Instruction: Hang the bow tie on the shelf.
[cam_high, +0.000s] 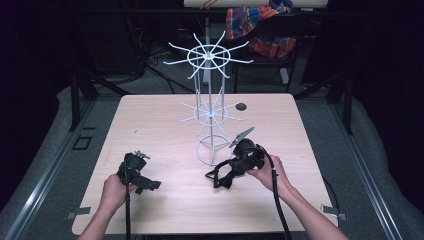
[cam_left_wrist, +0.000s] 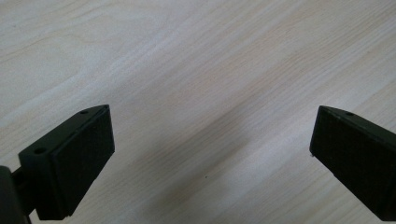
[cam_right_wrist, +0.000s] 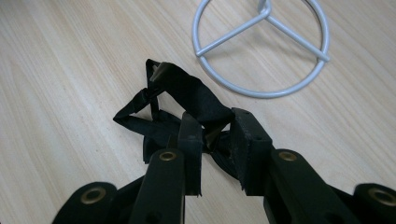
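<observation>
1. Between the right gripper's (cam_right_wrist: 217, 140) jaws, a crumpled black strap (cam_right_wrist: 177, 100) was pinched, its loose end trailing ahead onto the desk (cam_high: 165, 125).
2. Just beyond that gripper stood the white wire rack's (cam_high: 210, 100) ring base (cam_right_wrist: 261, 46).
3. The left gripper (cam_left_wrist: 210, 154) was spread wide over bare desk, pinching nothing.

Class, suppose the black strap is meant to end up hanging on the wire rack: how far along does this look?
Done: the right gripper has closed on the black strap, beside the rack's base ring. In hand: the strap trails on the table, not lifted clear. Left: the rack has nothing on its arms, so hanging it remains. The left gripper is open over bare wood.
</observation>
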